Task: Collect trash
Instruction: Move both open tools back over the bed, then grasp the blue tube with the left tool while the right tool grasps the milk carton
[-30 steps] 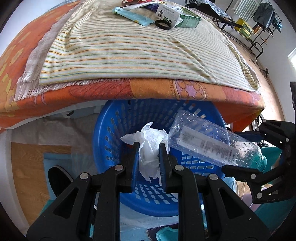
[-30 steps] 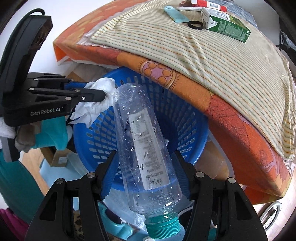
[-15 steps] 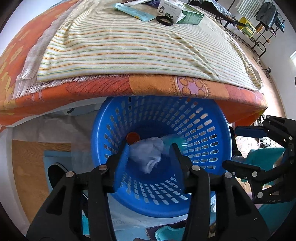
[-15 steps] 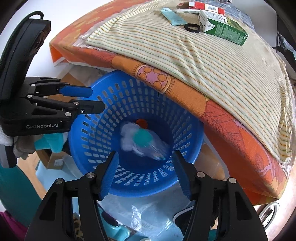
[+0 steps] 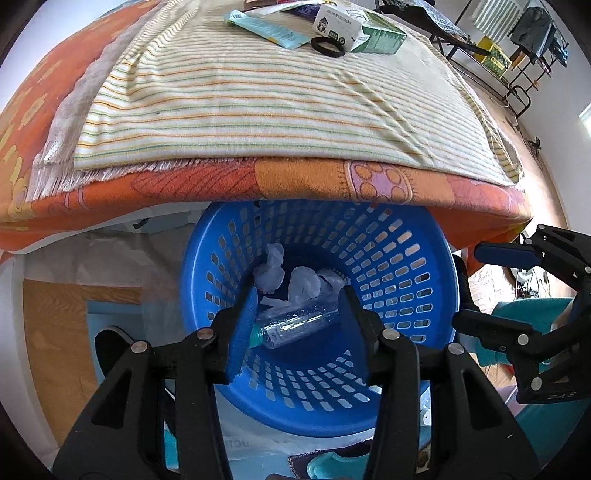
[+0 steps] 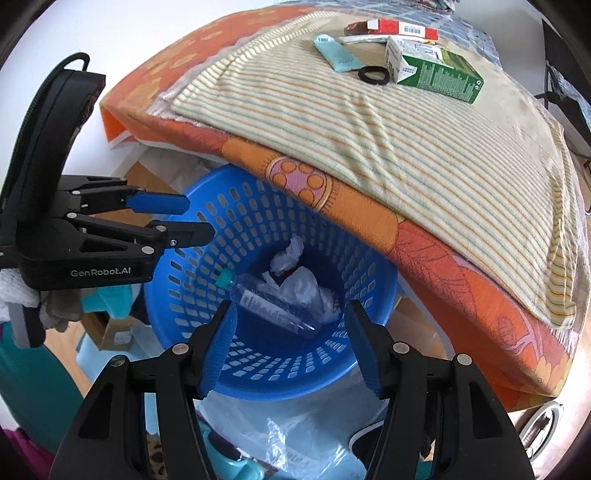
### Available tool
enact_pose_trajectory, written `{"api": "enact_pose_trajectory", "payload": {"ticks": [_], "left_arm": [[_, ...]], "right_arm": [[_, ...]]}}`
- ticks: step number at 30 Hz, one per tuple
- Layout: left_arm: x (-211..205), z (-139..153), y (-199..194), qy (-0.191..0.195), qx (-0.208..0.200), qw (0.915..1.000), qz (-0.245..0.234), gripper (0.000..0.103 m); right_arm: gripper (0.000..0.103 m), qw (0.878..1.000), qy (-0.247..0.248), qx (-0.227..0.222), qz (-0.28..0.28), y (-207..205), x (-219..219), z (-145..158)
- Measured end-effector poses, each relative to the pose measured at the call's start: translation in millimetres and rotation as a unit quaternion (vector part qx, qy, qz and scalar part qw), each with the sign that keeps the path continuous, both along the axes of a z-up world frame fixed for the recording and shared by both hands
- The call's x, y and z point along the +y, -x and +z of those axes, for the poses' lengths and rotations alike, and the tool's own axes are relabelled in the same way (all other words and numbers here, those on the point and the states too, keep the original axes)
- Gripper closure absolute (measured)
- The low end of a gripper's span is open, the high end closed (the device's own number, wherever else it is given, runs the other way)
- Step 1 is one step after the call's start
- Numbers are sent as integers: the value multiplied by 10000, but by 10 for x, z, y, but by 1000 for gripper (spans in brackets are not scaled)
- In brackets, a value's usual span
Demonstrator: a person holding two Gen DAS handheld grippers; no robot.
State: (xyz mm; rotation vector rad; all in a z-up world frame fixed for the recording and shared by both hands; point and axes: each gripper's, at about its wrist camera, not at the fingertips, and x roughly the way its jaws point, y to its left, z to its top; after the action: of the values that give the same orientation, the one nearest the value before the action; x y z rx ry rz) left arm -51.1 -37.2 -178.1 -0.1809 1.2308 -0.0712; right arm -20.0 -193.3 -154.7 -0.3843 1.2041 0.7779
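Note:
A blue perforated basket stands on the floor, partly under the table edge. On its bottom lie a clear plastic bottle with a teal cap and crumpled white tissue. My left gripper hovers open over the basket's left side with nothing between its fingers. Over the near rim, my right gripper is also open and holds nothing.
The table above, under an orange cloth and a striped cloth, overhangs the basket's far rim. On it lie a green carton, a black ring, a teal packet and a red box. Plastic bags clutter the floor.
A second ago the left gripper held the tissue and the right held the bottle above the basket. Both opened; tissue and bottle dropped and now lie on the basket's bottom.

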Motion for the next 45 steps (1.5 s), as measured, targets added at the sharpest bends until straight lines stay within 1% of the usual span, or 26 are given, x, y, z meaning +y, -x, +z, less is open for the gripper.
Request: {"api": "enact_pose_trajectory", "payload": {"ticks": [5, 11, 17, 21, 25, 30, 33, 35, 41, 45], "left_arm": [[25, 69, -50, 38, -61, 9999, 89, 56], [43, 243, -184, 77, -241, 9996, 148, 56], [82, 476, -427, 116, -447, 9987, 194, 56], [114, 632, -620, 185, -572, 9978, 270, 56], [156, 736, -808, 245, -644, 9970, 356, 56], [268, 791, -1062, 239, -686, 9957, 573, 56], [380, 778, -1212, 404, -653, 9938, 807, 56], [447, 759, -1308, 487, -633, 9924, 936, 56], [591, 701, -1564, 562, -603, 9901, 1138, 56], [717, 614, -1752, 737, -520, 9856, 1433, 56]], "right_arm": [[43, 9997, -188, -23, -132, -70, -41, 109], [43, 9978, -557, -95, -343, -234, -90, 320], [43, 9928, -942, -253, -701, -487, -165, 581], [40, 9888, -1152, -289, -904, -677, -213, 713], [40, 9848, -1324, -381, -1055, -905, -236, 851], [40, 9771, -1743, -477, -1119, -1274, -211, 1070], [40, 9707, -1920, -561, -1333, -1599, -185, 1160], [40, 9692, -1946, -514, -1418, -1791, -136, 1149], [40, 9712, -1842, -259, -1489, -2386, 30, 994], [40, 9719, -1785, -160, -1526, -2695, 117, 874]]}}
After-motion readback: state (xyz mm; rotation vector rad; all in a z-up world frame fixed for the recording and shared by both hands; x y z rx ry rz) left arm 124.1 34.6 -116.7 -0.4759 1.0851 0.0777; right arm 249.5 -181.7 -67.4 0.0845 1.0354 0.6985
